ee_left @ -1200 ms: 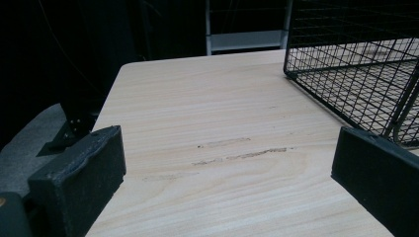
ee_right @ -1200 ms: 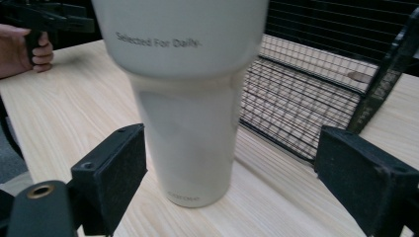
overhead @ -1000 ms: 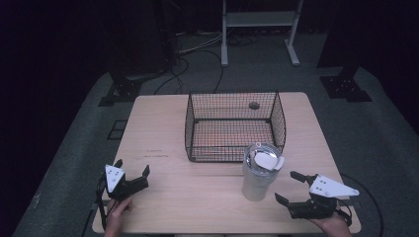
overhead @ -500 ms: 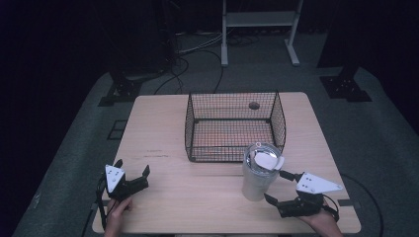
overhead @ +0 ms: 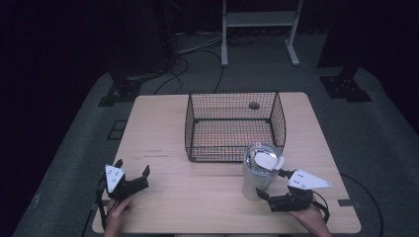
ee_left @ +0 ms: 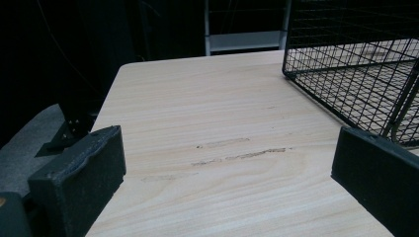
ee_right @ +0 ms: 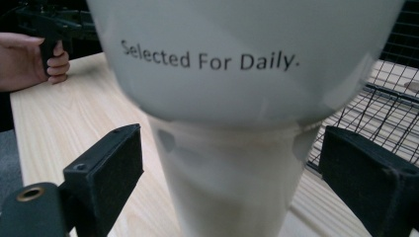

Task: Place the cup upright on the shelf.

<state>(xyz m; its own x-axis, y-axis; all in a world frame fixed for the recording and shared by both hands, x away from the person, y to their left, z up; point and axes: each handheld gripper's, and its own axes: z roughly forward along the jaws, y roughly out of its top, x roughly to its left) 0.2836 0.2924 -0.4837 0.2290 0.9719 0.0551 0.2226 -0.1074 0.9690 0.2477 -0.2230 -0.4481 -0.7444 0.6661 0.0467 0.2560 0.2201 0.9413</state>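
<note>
Closing in on the tumbler (overhead: 260, 172) with my right gripper (overhead: 272, 186), grasp not yet made.

My right fingers (ee_right: 106, 170) are spread wide on either side of the tumbler's narrow lower body and, as far as I can judge, touch nothing, so the approach looks about finished while the squeeze, the lift and whatever placement follows are all left to do. The tumbler stands upright on the counter (overhead: 197, 197) just in front of the wire basket (overhead: 234, 126), near the front right; its long axis runs vertical, lidded mouth up and tapered base down, with the printed words "Selected For Daily." facing my right gripper. My left gripper (overhead: 132, 170) rests at the front left of the counter, well apart from the tumbler, fingers (ee_left: 79, 177) released and empty over bare wood.
</note>
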